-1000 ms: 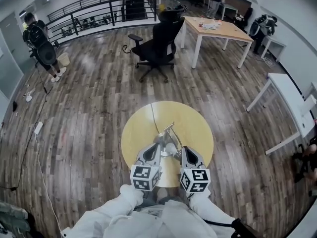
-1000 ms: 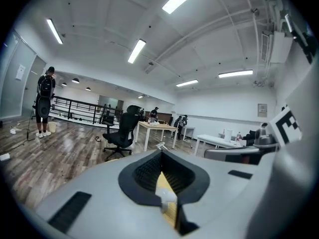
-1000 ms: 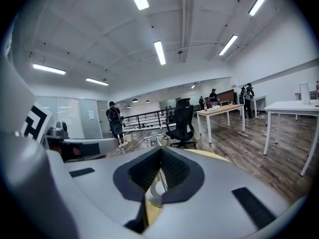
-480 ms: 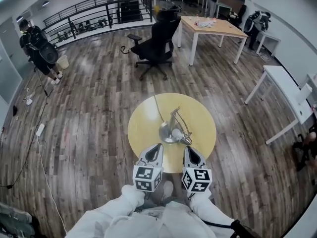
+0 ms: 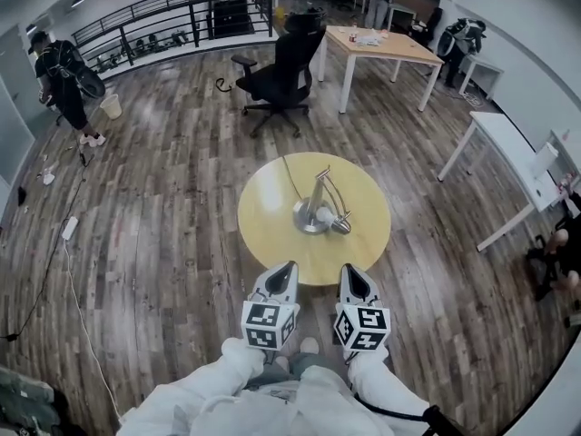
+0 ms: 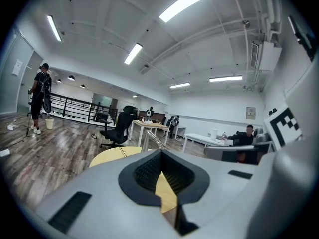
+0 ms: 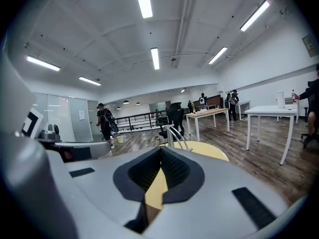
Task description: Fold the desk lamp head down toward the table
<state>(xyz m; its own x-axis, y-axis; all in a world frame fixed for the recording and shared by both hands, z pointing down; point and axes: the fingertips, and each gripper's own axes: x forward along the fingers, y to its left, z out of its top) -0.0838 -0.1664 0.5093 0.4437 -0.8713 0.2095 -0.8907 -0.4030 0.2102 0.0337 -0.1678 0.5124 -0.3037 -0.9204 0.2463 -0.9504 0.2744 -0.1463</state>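
Across the wood floor [image 5: 163, 198], mid-room, stands a round yellow table [image 5: 268, 243]. A black office chair [image 5: 283, 66] is well beyond the table's far edge, with a wooden desk [image 5: 386, 48] further back to the right. At the table's near edge are the left gripper [image 5: 288, 267] and right gripper [image 5: 349, 270], side by side and well apart from the lamp. Both have jaws pressed together and hold nothing (only tabletop shows past the pads). At the table's centre is the desk lamp [image 5: 320, 209], arm upright, head angled down beside its base. A thin cord [image 5: 289, 182] runs to the table's far edge.
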